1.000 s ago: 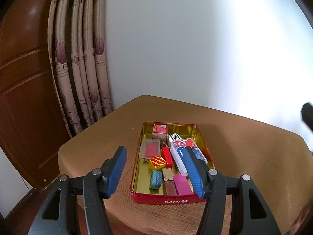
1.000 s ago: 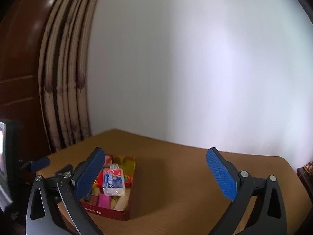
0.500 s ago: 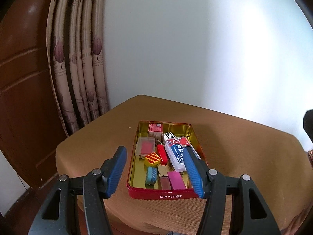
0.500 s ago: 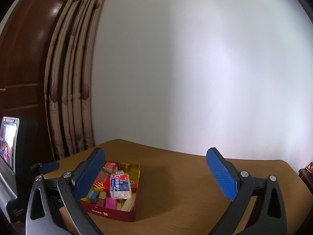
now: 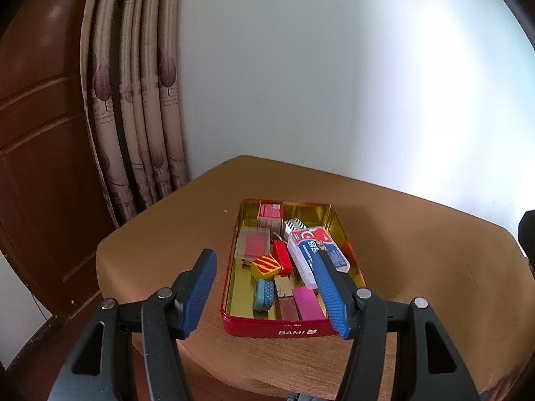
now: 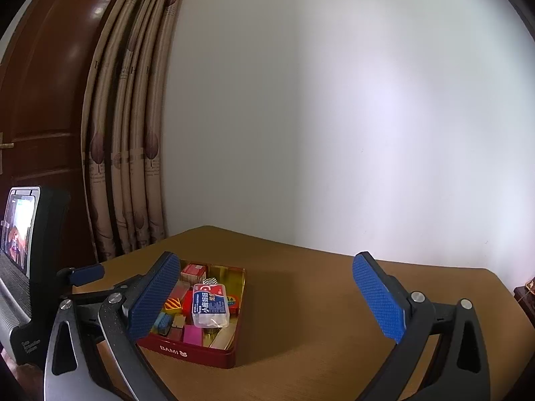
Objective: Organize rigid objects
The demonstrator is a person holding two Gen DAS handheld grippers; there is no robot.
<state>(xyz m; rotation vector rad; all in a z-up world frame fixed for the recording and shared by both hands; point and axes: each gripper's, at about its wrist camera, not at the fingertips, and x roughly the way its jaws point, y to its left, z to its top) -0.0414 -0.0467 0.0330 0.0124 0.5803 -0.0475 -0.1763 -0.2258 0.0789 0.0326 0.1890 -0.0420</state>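
Bright daylight from the right, wall glare, fisheye-curved edges.

Each tool, left point(image 5: 264, 287) and right point(image 6: 267, 295), has matte black triangular-cutout arms, silver round screws at the joints, and blue cross-hatched textured pads point(image 6: 378, 295).

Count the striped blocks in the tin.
2: a yellow block with red stripes at the tin's left middle, a black-and-white one nearer the back. Others may be hidden.
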